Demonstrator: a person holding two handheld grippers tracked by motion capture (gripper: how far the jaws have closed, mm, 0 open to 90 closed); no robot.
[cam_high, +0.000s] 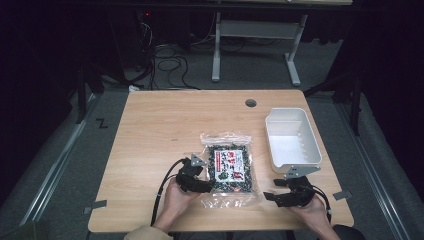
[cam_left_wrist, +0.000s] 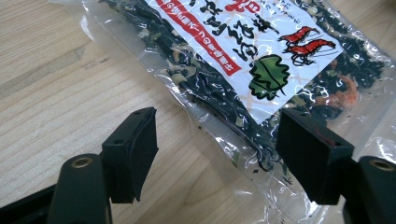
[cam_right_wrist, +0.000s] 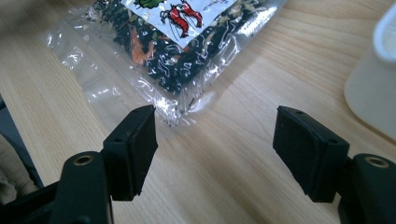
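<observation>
lab | dark room, cables on floor, lone wooden table

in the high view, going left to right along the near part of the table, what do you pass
left tongs in the person's left hand → clear plastic bag of dark dried flakes with a white printed label → right tongs in the right hand, below the near end of the white plastic rectangular bin

left tongs: jaws wide apart, low | right tongs: jaws wide apart, low
</observation>
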